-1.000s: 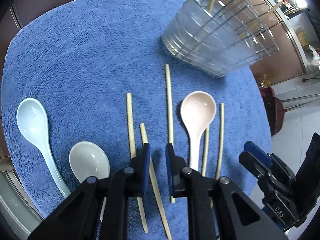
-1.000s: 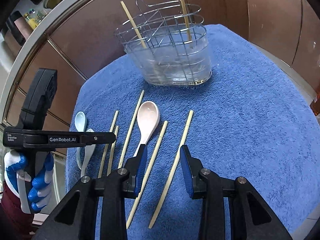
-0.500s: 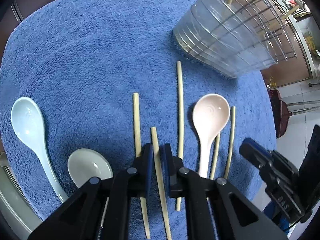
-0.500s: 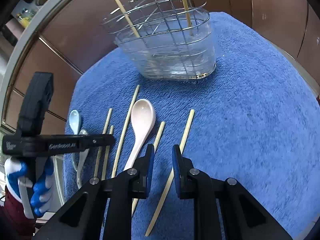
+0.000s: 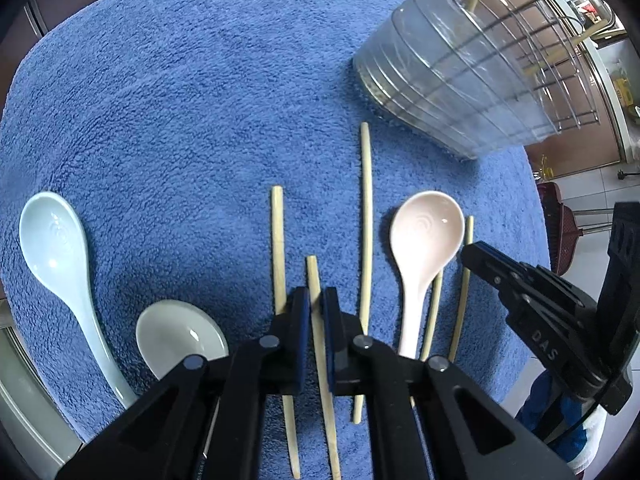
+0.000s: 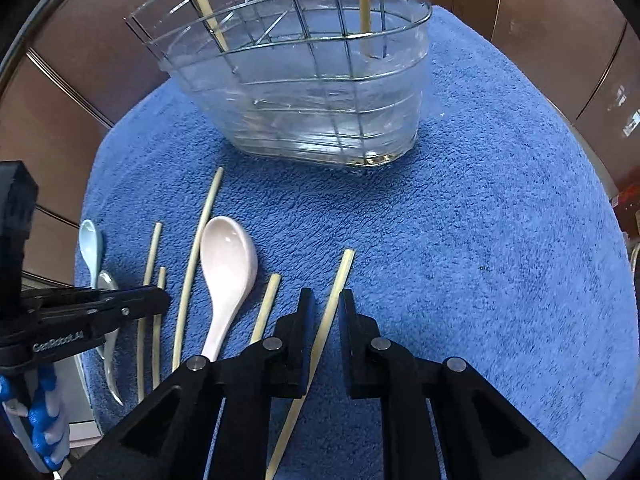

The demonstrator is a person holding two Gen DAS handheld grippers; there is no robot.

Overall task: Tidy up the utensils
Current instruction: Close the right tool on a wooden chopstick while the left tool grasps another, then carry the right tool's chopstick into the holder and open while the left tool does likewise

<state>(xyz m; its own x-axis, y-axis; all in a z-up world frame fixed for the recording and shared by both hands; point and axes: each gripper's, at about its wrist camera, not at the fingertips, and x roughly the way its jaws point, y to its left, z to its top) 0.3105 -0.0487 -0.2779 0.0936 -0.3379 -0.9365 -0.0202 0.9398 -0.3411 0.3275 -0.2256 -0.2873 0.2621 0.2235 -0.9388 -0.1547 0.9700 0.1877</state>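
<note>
Several bamboo chopsticks and three ceramic spoons lie on a blue towel. My left gripper is shut on a short chopstick. Beside it lie a second chopstick and a long one. A pink spoon, a pale blue spoon and a white spoon rest nearby. My right gripper has its jaws narrowly open around the rightmost chopstick, with a gap on the right side. The pink spoon also shows in the right wrist view.
A wire utensil holder with a clear plastic liner stands at the back of the towel with two chopsticks upright in it; it also shows in the left wrist view. Brown cabinet panels sit behind. The towel's edge is close at left and front.
Both grippers moved forward and down over the chopsticks. My left jaws closed onto the short chopstick. My right jaws narrowed around the rightmost chopstick.
</note>
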